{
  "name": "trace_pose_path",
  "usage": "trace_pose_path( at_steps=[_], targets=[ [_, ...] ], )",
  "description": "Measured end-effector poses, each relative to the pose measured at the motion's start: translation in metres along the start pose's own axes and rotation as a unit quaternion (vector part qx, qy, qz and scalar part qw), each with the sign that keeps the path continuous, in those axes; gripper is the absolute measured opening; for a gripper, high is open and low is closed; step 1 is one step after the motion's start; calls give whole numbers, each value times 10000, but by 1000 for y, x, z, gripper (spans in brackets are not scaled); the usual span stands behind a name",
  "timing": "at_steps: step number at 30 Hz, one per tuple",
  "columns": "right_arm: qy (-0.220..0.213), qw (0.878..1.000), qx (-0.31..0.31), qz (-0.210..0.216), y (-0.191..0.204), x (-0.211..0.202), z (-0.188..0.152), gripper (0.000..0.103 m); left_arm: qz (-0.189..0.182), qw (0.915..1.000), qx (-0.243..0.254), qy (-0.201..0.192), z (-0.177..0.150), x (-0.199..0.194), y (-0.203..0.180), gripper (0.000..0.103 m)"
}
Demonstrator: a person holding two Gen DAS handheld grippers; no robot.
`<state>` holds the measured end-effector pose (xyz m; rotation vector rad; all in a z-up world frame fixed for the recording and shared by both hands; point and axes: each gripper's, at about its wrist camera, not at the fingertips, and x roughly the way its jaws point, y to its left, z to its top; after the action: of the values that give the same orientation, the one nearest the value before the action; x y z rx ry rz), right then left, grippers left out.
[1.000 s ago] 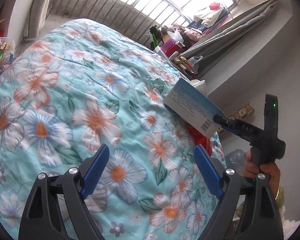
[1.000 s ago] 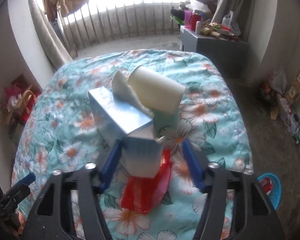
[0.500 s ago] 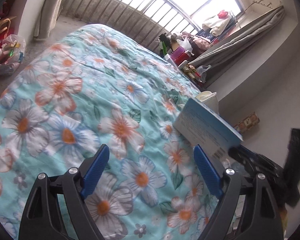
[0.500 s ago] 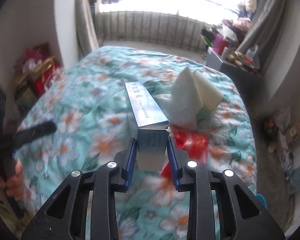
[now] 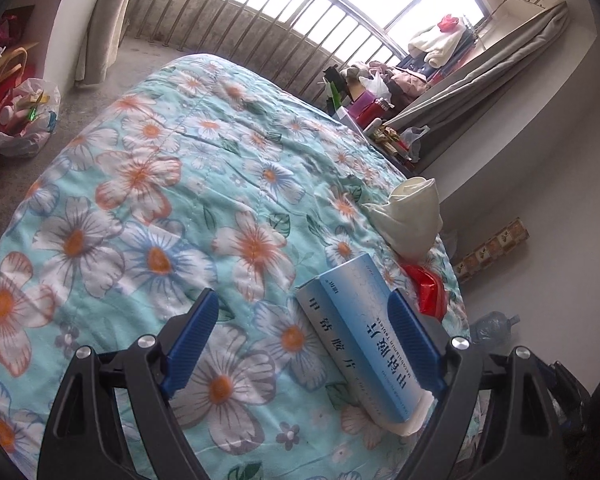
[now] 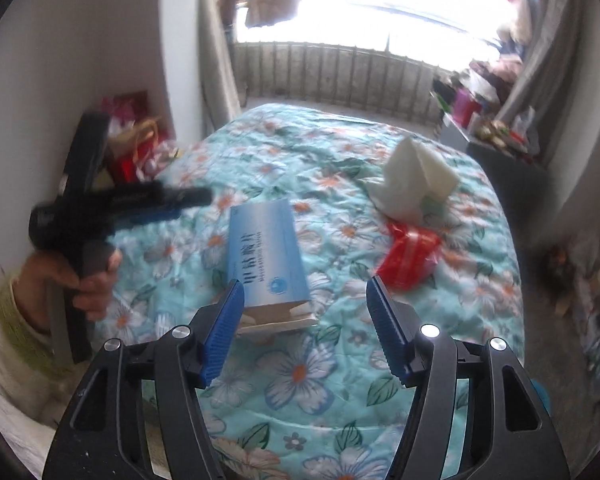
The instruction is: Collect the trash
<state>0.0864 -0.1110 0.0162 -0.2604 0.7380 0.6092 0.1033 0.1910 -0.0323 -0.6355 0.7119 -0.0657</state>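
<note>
A light blue medicine box (image 6: 266, 256) lies flat on the floral quilt (image 6: 324, 148). My right gripper (image 6: 305, 286) hangs just before its near end. The jaws are opening and the pads stand clear of the box. Beyond it lie a red wrapper (image 6: 410, 256) and a crumpled white paper (image 6: 412, 184). In the left wrist view the box (image 5: 360, 332) shows between the fingers of my left gripper (image 5: 303, 298), close to the right pad, which does not press on it. That gripper is wide open. The red wrapper (image 5: 428, 288) and white paper (image 5: 408, 216) lie behind the box.
A person's hand (image 6: 88, 276) holds the left gripper (image 6: 172, 200) over the bed's left side. A plastic bag of rubbish (image 5: 20, 120) sits on the floor left of the bed. A cluttered cabinet (image 5: 380, 120) stands by the barred window, and a water bottle (image 5: 492, 324) lies on the floor.
The right gripper held the blue box clamped and lifted; now the box lies on the quilt and the jaws stand apart. The left view has shifted a little over the bed.
</note>
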Motion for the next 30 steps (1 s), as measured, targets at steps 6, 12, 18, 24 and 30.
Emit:
trace_pose_path(
  at_steps=[6,12,18,24,30],
  targets=[
    [318,9811,1901,193,-74,38,18,65,12,10000,77,39,-1,1,1,84],
    [879,9235,3718,332,-151,119,9,61,84,9995,201,213,-2,9,4,84],
    [934,9019,4108,955,-165,141,-2,32,89,9987,308,398,-3,18,4,84],
    [879,9001,4079,1250,-163,126,-8,8,120,9975,501,481,-5,26,-8,84],
    [666,8946,4013,1848,-149,92,-10,4,197,9962,749,404,-7,22,-24,84]
  ],
)
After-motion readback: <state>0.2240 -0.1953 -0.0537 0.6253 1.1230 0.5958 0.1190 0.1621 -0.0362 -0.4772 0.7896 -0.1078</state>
